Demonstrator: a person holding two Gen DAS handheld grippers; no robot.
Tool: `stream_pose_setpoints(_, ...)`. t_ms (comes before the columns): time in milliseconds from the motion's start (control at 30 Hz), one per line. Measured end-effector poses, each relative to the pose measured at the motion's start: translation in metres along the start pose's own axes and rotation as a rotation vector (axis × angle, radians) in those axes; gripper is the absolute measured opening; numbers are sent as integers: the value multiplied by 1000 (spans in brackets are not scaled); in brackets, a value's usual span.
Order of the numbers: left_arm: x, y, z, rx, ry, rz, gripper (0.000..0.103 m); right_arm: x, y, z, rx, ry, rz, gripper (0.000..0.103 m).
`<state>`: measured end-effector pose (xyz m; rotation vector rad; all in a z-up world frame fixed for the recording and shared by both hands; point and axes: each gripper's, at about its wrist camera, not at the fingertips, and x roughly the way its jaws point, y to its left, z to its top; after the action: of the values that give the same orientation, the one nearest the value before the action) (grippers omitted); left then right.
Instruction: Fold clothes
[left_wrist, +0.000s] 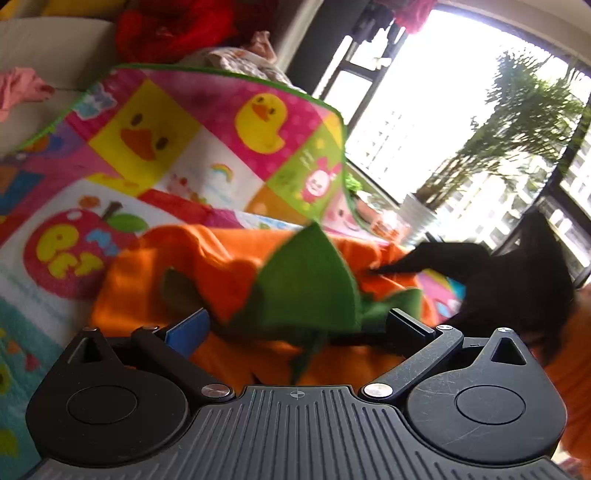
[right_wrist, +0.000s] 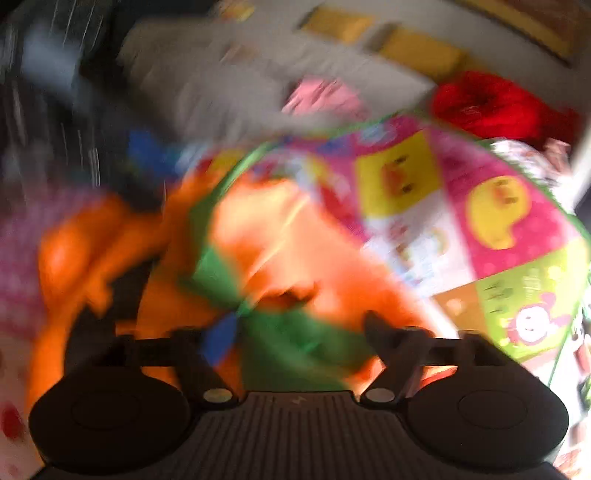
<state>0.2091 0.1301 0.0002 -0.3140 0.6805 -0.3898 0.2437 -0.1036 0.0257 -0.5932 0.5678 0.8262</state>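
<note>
Orange garment (left_wrist: 221, 266) w/ green collar (left_wrist: 306, 288) lies bunched on the play mat (left_wrist: 192, 155), collar between the left gripper (left_wrist: 295, 325) fingers, which are spread wide, not pinching. Right gripper (right_wrist: 295, 332) also spread over the green part; view blurred, can't tell if pads touch cloth.

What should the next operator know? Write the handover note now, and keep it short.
Left gripper: jaws wide, green collar between the fingers, no clear pinch.
Right gripper: jaws wide over the same collar; the view is blurred, so no grip is confirmed.
Orange garment: crumpled on the play mat, in front of both grippers.
Done: no fold visible.
Left: flatten and fold it. Red clothes and a pink garment lie beyond the mat.
</note>
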Motion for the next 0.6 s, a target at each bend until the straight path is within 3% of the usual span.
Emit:
stream_pose_setpoints(67,11,-3,0,34,15,54,103,-7,-23,9,71,-31,-61,82)
stream_pose_setpoints(200,32,-4,-7,57,86,109,103,39,-51,19,99,-4,-135,79)
stream_pose_setpoints(367,29,5,-17,44,107,141,103,115,-74,5,207,134,-73,76)
stream_pose_setpoints(433,17,11,-14,19,86,137,103,119,-83,-4,311,146,-20,63)
stream_pose_setpoints(500,4,18,-8,-16,52,152,103,110,-81,-8,350,133,-4,22)
stream_pose_setpoints(600,-13,21,4,-44,-2,179,103,77,-55,-5,277,85,-48,10)
